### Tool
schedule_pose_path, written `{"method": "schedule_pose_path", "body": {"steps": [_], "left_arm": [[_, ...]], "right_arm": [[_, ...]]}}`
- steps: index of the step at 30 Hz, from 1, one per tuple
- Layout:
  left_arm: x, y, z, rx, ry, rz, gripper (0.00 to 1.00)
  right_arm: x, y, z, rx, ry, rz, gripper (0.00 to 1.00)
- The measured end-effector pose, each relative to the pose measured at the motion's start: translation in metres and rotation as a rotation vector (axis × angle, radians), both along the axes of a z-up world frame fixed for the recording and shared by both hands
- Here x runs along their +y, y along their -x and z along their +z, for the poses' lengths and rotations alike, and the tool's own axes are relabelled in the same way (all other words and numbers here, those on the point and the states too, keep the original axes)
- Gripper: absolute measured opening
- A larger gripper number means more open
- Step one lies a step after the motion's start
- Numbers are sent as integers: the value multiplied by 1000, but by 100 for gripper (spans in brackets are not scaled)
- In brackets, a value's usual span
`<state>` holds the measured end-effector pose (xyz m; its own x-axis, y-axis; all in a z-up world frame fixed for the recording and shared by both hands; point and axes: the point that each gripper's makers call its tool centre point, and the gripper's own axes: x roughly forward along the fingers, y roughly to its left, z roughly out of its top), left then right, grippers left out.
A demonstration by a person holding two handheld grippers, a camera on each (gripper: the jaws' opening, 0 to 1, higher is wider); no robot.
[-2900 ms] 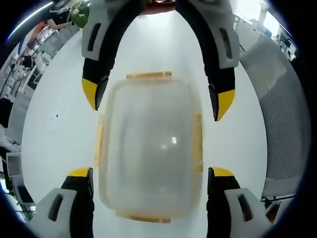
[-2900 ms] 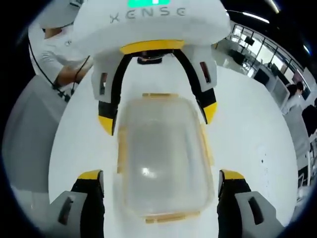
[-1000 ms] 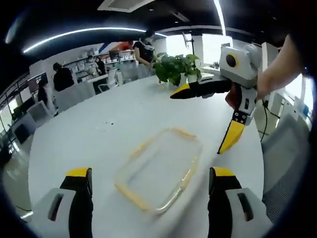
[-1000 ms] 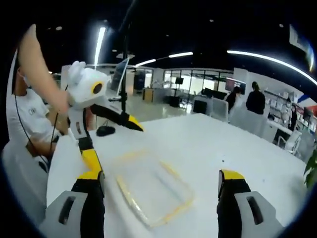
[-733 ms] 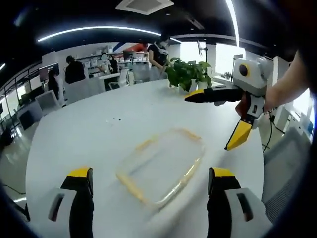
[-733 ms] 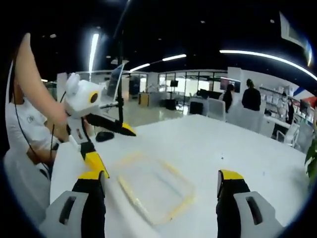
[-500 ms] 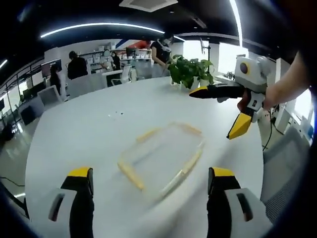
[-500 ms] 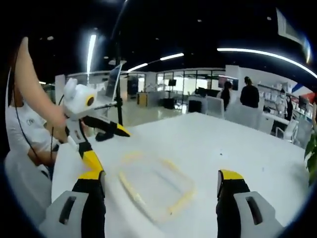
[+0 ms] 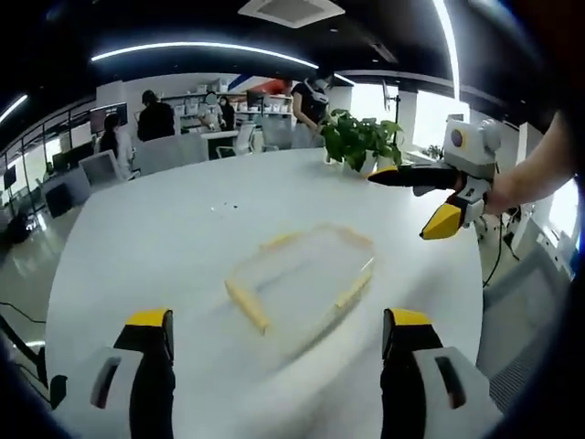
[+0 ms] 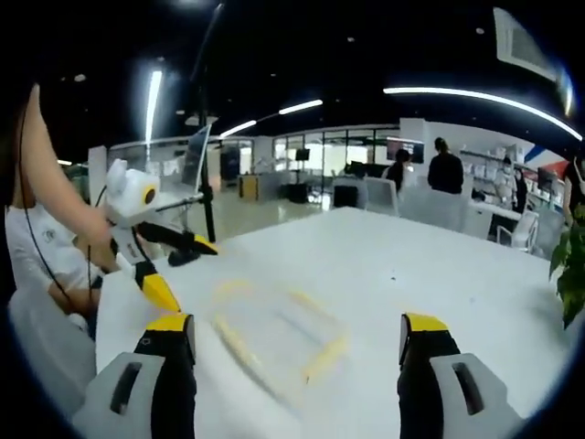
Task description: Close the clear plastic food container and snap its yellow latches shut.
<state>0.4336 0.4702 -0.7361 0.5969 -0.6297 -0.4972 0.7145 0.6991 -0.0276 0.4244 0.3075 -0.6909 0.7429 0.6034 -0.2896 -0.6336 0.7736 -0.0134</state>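
Observation:
The clear plastic container [image 9: 297, 279] lies flat on the white round table [image 9: 137, 247], its lid on and yellow latches along its edges; whether they are snapped I cannot tell. My left gripper [image 9: 279, 322] is open and hovers short of it with nothing between its jaws. My right gripper [image 9: 407, 199], held by a hand, floats open beyond the container's right side. In the right gripper view the container [image 10: 274, 334] sits ahead of my open right gripper [image 10: 295, 325], and the left gripper [image 10: 183, 272] hangs open at its left.
A potted plant [image 9: 358, 137] stands at the table's far edge. Small dark specks [image 9: 219, 208] dot the tabletop. A mesh chair [image 9: 535, 274] stands by the table's right side. People and desks fill the office behind [image 10: 448, 174].
Both grippers have lifted and drawn back from the container, which they straddled before. The views now look across the table. Both stay open; the container has not moved.

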Motion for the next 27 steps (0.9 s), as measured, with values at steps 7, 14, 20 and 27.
{"method": "schedule_pose_path", "body": {"steps": [7, 14, 20, 27], "left_arm": [[8, 10, 0, -3, 2, 17, 94], [19, 22, -6, 11, 7, 50, 92], [30, 31, -7, 22, 29, 100, 90], [37, 49, -7, 19, 33, 116, 90]], "right_arm": [[-18, 9, 4, 0, -10, -33, 92], [-27, 21, 5, 0, 2, -44, 91], [-32, 34, 0, -2, 34, -39, 90], [-35, 54, 2, 0, 27, -33, 90]]}}
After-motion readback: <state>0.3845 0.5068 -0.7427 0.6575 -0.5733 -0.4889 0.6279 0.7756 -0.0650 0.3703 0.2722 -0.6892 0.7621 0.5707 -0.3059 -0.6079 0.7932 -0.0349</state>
